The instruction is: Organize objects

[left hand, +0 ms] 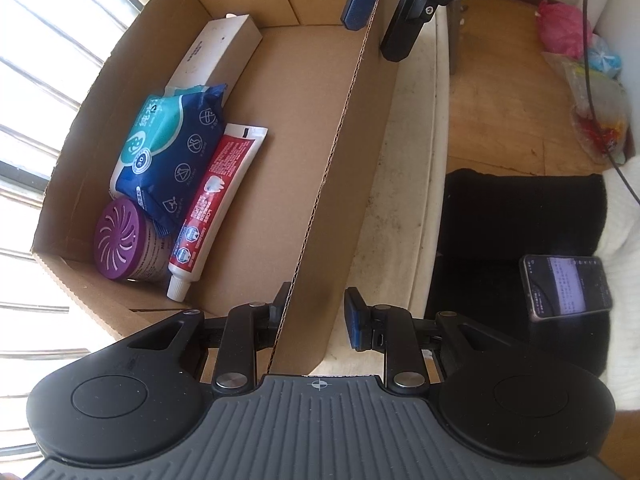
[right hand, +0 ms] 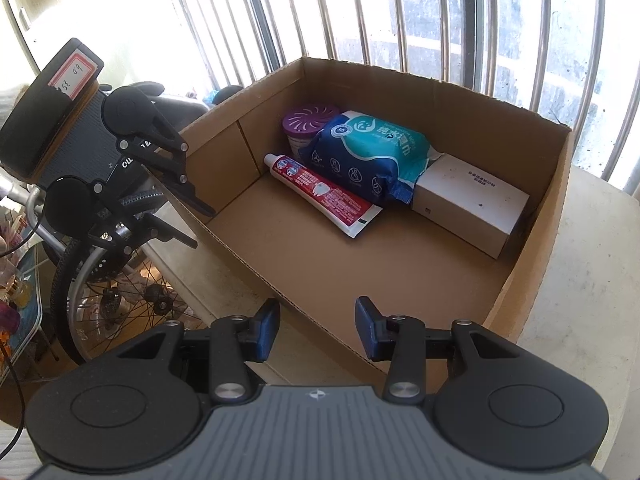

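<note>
The cardboard box sits on a pale table by a barred window. The left gripper straddles the box's near wall, jaws narrowed around the cardboard edge. The right gripper hovers over the same wall, part open and empty. Along the far side lie a white carton, a blue wipes pack, a red toothpaste tube and a purple-lidded tub.
</note>
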Demonstrator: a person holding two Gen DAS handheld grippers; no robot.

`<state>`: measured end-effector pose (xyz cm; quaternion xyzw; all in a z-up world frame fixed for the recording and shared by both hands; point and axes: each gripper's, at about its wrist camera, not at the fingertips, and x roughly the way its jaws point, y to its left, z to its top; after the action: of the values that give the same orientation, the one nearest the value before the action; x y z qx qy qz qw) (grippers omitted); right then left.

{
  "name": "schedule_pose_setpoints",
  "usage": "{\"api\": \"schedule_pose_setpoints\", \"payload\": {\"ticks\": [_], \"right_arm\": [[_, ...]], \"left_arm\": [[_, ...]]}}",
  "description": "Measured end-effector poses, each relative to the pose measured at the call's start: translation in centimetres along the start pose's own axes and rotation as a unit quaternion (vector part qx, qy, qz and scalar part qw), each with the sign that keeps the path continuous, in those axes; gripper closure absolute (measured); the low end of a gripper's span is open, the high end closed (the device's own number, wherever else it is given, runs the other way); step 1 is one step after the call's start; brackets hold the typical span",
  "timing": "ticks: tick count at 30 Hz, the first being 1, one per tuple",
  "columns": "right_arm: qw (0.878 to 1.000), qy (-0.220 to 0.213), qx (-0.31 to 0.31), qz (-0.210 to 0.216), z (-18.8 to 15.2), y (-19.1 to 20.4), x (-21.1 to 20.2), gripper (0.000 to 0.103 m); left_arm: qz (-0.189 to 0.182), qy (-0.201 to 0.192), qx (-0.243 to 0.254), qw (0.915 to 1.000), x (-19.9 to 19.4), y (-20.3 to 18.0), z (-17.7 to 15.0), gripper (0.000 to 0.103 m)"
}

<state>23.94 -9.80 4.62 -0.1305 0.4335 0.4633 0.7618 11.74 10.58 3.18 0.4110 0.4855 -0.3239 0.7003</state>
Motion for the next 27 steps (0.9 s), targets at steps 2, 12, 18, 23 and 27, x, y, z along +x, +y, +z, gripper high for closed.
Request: {"api": "schedule_pose_setpoints", "payload": {"ticks": [2,12,18,23,27], "right_arm": [[1.000,0.000,0.009,0.011,0.1,0.1,0.4,0.058],[1.000,-0.002,0.021,0.022,0.4,-0.2,0.6,0.058],[0.999,-0.010,0.025,0.026,0.4,-0.4,0.1,0.058],[0.999,-0.035,0.026,0.029,0.4,-0.5,-1.8,0.052],[0.994,-0.095,0.009,0.051,-0.4,0.1,-5.0,0.048]], "left_arm": [[0.000,0.004,0.003,1.0000,-0.1,-0.1,-0.1,0.078],[0.008,0.008,0.014,0.9998,-0.7,0.1,-1.1,0.079],[0.020,-0.049,0.005,0.9986,-3.1,-0.6,-0.9,0.068],[0.012,-0.167,-0.038,0.9851,-7.3,-1.1,-1.5,0.051],[0.024,-0.328,-0.167,0.9296,-10.8,-0.8,-4.2,0.030]]}}
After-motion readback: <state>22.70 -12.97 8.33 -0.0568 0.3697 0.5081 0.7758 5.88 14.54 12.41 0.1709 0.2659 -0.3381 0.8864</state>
